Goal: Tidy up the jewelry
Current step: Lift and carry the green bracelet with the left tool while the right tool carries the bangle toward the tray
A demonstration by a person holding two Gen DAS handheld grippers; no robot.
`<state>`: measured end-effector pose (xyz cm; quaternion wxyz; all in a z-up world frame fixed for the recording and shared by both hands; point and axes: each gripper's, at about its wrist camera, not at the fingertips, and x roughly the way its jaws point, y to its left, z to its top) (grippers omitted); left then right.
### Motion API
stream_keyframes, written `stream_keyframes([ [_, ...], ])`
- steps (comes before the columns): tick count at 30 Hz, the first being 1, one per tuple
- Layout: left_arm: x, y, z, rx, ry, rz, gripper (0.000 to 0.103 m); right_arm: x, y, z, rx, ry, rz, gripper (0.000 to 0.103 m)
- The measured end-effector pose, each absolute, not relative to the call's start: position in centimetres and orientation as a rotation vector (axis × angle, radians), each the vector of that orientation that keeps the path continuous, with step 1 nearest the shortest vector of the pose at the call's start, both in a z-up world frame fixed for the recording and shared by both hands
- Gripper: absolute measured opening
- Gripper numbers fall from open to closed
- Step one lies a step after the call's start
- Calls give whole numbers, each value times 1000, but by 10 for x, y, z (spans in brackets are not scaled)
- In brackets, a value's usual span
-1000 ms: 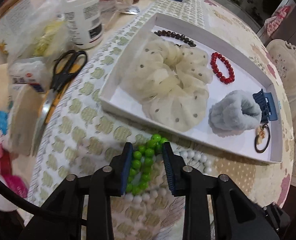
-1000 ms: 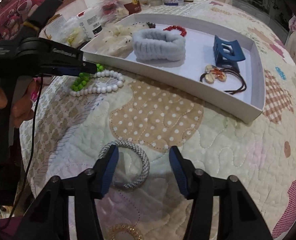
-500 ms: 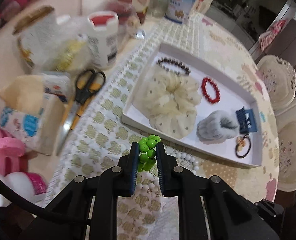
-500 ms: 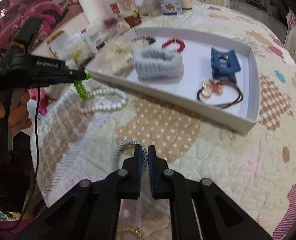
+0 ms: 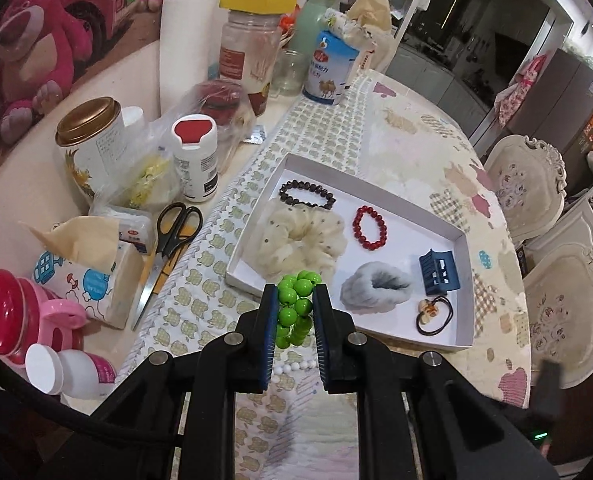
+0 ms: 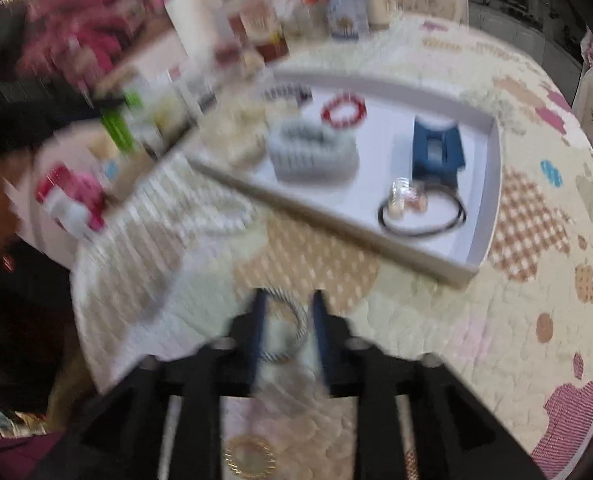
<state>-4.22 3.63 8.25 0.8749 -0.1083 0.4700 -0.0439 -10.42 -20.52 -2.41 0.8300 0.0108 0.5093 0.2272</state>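
Note:
My left gripper (image 5: 294, 304) is shut on a green bead bracelet (image 5: 296, 300) and holds it in the air in front of the white tray (image 5: 372, 194). The tray holds a dark bead bracelet (image 5: 306, 196), a cream scrunchie (image 5: 300, 240), a red bead bracelet (image 5: 370, 228), a grey fluffy scrunchie (image 5: 376, 288), a blue claw clip (image 5: 438, 272) and a charm hair tie (image 5: 434, 314). The right wrist view is blurred. There my right gripper (image 6: 287, 312) is opening its jaws, and a grey-white braided ring (image 6: 286, 330) lies between them on the quilt.
A white pearl string (image 5: 292, 368) lies on the quilt under my left gripper. A gold coil tie (image 6: 250, 458) sits near my right gripper's base. Scissors (image 5: 172, 236), a tissue pack (image 5: 92, 272), bottles and jars crowd the table's left side. Chairs stand at the right.
My left gripper closed on the green bracelet and lifted it off the quilt. The right gripper snapped shut by the braided ring, then parted again around it.

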Motion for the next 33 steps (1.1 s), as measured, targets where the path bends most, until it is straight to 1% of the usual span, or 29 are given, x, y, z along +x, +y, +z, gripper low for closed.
stream_keyframes([
  [3,-45,33,81,-223,988,-95,16,-105,-196,-48,-5,1100,476,33],
  [4,-45,31,81,-223,992,-97,16,-104,-191,-56,-34,1104,460,29],
  [5,-46,31,80,-225,995,-100,16,-104,-188,-63,-53,1109,456,11],
  [6,-46,30,80,-227,996,-102,16,-105,-186,-65,-80,1090,446,8],
  [9,-47,28,81,-229,995,-106,16,-109,-187,-57,-97,1077,453,7],
  [13,-44,24,85,-220,992,-115,16,-108,-212,-26,18,1016,471,7],
  [17,-37,15,92,-200,984,-130,16,-105,-229,4,57,962,452,7],
  [21,-27,4,99,-165,973,-146,16,-94,-241,21,103,929,427,7],
  [33,12,-25,99,-80,965,-181,16,-56,-246,42,128,885,368,7],
])
